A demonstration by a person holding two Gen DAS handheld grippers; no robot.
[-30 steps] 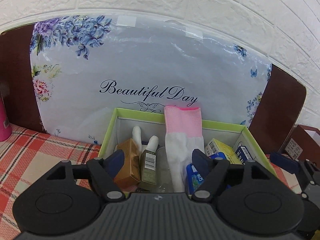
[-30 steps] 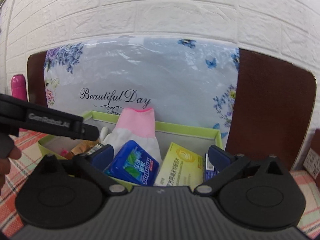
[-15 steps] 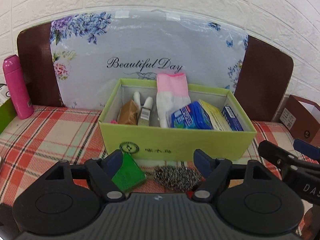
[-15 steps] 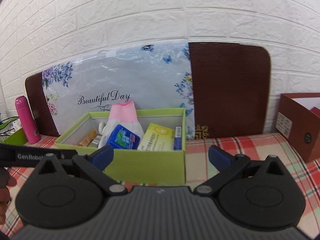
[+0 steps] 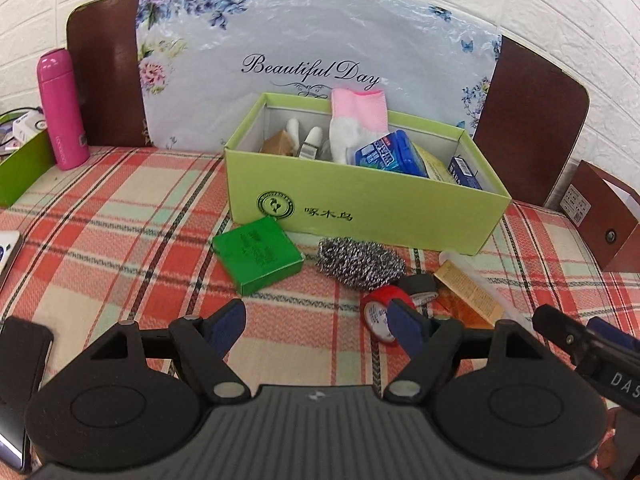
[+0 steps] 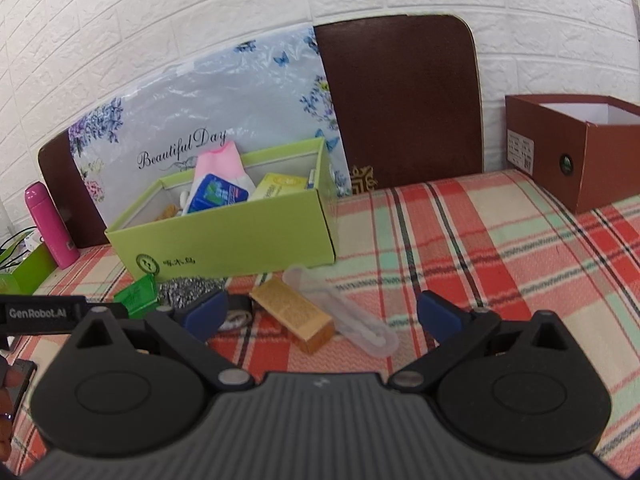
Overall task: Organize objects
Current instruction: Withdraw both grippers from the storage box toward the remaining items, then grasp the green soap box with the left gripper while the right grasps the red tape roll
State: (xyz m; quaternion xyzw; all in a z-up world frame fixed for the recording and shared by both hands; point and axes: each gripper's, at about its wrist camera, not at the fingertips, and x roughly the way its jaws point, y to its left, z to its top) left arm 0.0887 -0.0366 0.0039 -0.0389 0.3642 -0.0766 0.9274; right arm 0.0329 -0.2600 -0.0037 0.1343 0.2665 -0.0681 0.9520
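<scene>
A light green box (image 5: 384, 204) stands on the plaid cloth, also in the right wrist view (image 6: 240, 236). It holds a pink-and-white glove (image 5: 358, 120), a blue mint pack (image 5: 386, 154), a yellow box and small bottles. In front lie a green box (image 5: 258, 256), a steel scourer (image 5: 360, 262), a red tape roll (image 5: 378, 314), a black tape roll (image 5: 420, 284), an amber box (image 6: 296, 316) and a clear plastic case (image 6: 348, 316). My left gripper (image 5: 318, 322) is open and empty, low before them. My right gripper (image 6: 322, 312) is open and empty, over the amber box.
A pink flask (image 5: 62, 110) and a green tray (image 5: 24, 164) stand far left. A brown open box (image 6: 576, 152) stands at the right. A floral plastic bag (image 5: 304, 60) and brown board (image 6: 404, 100) lean against the white brick wall. A phone (image 5: 20, 392) lies near left.
Both grippers have pulled back and up from over the green box. The loose items in front of the box have come into view. Both stay open and empty.
</scene>
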